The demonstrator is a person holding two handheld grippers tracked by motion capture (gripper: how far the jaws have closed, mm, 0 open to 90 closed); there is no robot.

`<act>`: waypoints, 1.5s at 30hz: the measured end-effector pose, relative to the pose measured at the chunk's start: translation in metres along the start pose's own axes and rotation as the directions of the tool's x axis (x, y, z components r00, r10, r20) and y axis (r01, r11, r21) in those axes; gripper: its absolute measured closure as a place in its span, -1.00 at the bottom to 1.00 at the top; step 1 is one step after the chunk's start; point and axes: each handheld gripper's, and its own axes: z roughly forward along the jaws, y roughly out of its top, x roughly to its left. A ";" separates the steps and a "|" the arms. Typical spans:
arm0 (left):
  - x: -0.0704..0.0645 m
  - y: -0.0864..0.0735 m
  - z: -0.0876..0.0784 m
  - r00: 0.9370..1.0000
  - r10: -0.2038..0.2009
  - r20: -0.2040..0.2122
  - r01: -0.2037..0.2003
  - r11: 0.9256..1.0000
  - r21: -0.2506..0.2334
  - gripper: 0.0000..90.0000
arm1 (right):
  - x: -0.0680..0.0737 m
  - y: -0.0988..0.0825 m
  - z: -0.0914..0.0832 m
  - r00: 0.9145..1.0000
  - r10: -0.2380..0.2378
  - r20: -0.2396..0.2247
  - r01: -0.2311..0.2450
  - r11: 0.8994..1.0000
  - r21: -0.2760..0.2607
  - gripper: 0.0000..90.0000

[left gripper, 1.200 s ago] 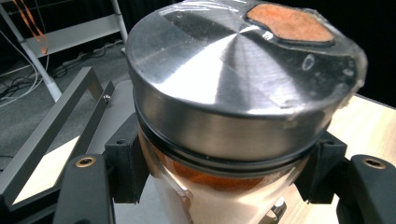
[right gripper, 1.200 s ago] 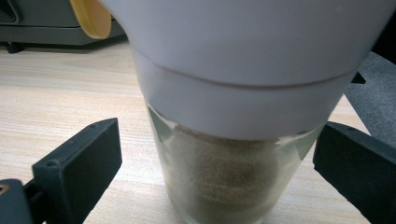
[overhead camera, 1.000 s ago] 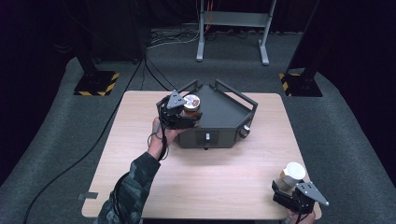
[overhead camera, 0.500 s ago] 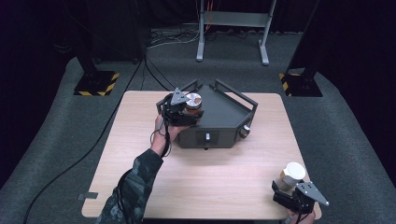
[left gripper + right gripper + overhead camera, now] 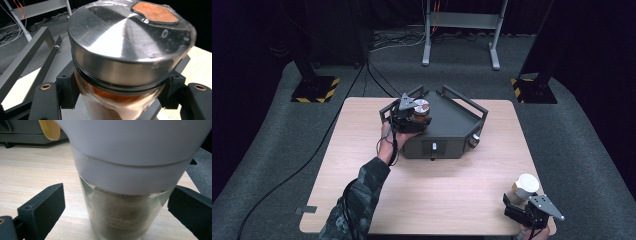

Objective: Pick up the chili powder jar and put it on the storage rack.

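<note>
Dark grey carpet and black curtains surround a light wooden table [image 5: 377, 200] that carries a dark metal tray-like box [image 5: 447, 130] with rails. At the box's near-left corner, the left gripper [image 5: 414, 117] has its jaws closed on a glass shaker jar [image 5: 127, 60] with a brushed steel lid; orange-red spice fills it, and the black pads press its sides just under the lid's rim. At the table's near-right corner, the right gripper [image 5: 524, 205] stands around a white-capped glass shaker [image 5: 130, 182] of greyish-brown powder. This shaker sits between the jaws, which stand wide, with a gap showing on each side of the glass.
</note>
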 end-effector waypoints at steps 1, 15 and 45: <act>0.000 0.000 0.001 1.000 0.001 -0.001 -0.001 1.000 0.001 -0.29 | 0.000 0.000 0.000 1.000 0.000 0.000 0.000 1.000 0.000 -1.00; -0.001 0.001 0.013 1.000 -0.010 0.002 0.010 1.000 0.016 -0.29 | 0.000 0.000 0.000 1.000 -0.002 0.000 0.002 1.000 -0.001 -1.00; 0.007 -0.007 0.023 0.999 -0.038 0.032 0.037 0.999 0.035 -0.29 | 0.000 0.000 0.000 1.000 -0.003 0.000 0.003 1.000 -0.001 -1.00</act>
